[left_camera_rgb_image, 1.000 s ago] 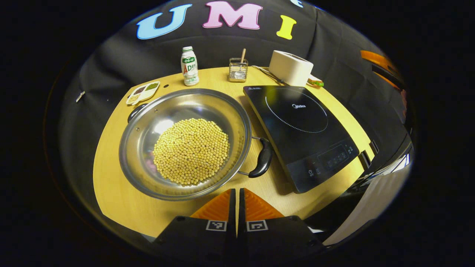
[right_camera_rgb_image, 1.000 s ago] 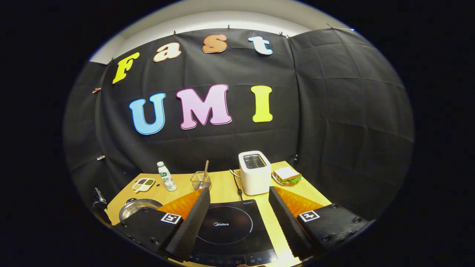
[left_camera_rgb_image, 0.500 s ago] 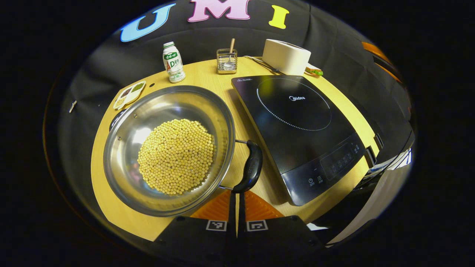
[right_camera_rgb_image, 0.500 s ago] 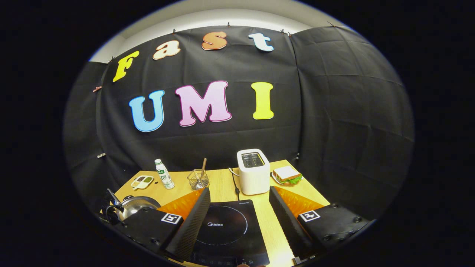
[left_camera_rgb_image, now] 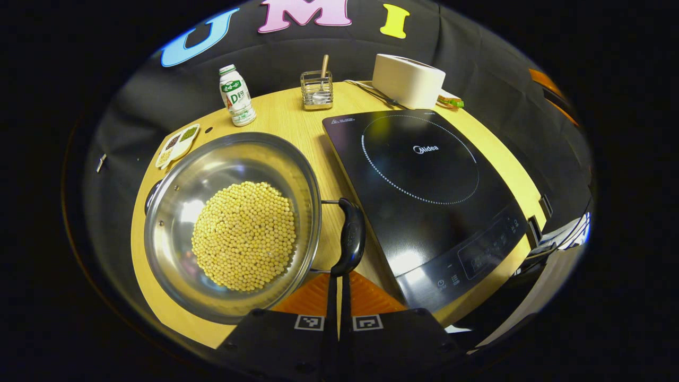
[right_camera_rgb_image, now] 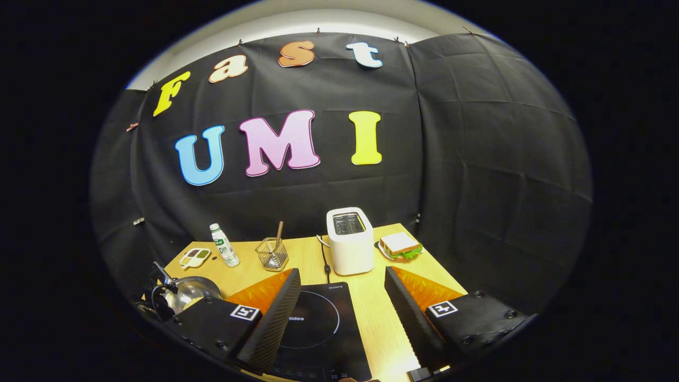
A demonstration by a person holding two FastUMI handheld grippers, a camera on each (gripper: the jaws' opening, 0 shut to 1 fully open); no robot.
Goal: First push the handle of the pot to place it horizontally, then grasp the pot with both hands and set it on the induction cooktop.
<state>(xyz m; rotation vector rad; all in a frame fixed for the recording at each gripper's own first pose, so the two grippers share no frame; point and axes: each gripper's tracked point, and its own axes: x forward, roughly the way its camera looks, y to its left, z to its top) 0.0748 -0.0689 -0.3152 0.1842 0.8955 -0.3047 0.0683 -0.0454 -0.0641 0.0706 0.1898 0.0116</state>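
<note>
A steel pot (left_camera_rgb_image: 175, 201) holding yellow soybeans (left_camera_rgb_image: 244, 236) sits on the wooden table, left of the black induction cooktop (left_camera_rgb_image: 424, 180). Its near black handle (left_camera_rgb_image: 350, 236) points toward me, and a second handle (left_camera_rgb_image: 151, 189) peeks out at the far left rim. My left gripper (left_camera_rgb_image: 338, 278) is shut, its tips touching the lower end of the near handle. In the right gripper view, my right gripper (right_camera_rgb_image: 342, 289) stands open above the cooktop (right_camera_rgb_image: 318, 329), with the pot (right_camera_rgb_image: 188, 292) low at the left.
At the back of the table stand a small drink bottle (left_camera_rgb_image: 236, 96), a wire holder with a utensil (left_camera_rgb_image: 317, 90), a white toaster (left_camera_rgb_image: 408, 80) and a sandwich on a plate (right_camera_rgb_image: 399, 245). A small divided dish (left_camera_rgb_image: 177, 144) lies behind the pot.
My left gripper has moved forward and down until its tips reach the pot's near handle. The handle has swung from pointing right toward the cooktop to pointing nearer me. The right gripper drifted slightly right.
</note>
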